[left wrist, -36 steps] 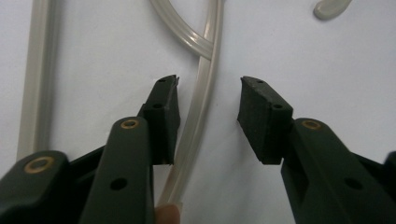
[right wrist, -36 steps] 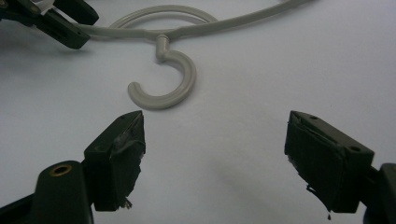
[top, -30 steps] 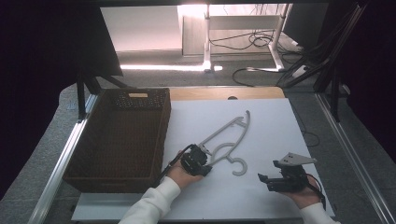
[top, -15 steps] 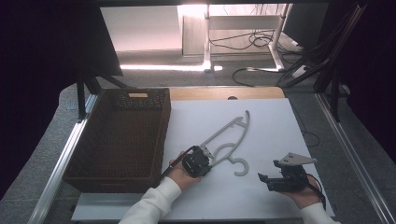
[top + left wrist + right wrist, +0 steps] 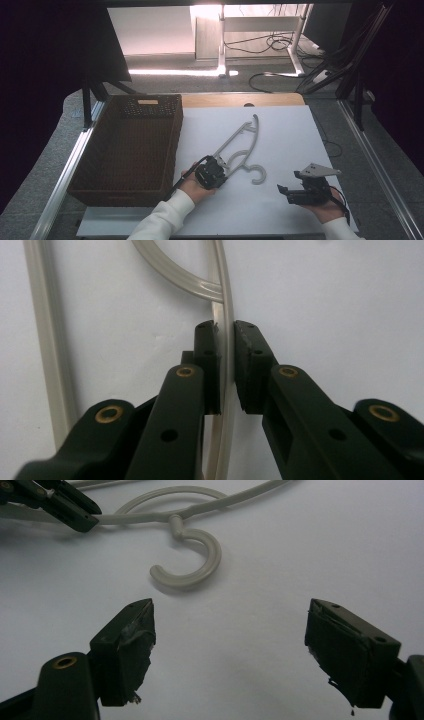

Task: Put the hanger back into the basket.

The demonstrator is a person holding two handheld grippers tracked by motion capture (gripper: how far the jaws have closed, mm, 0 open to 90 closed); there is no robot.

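Pinching the hanger (image 5: 239, 145) low centre, the left gripper (image 5: 220, 170) has just closed — right gripper (image 5: 282, 191), lower right, rests level, jaws spread.

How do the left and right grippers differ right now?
The left gripper has just closed on the hanger rod; the right gripper stands wide open with nothing between its jaws. The left sits at the hanger's near end; the right rests apart, facing the hook. Both have black jaws.
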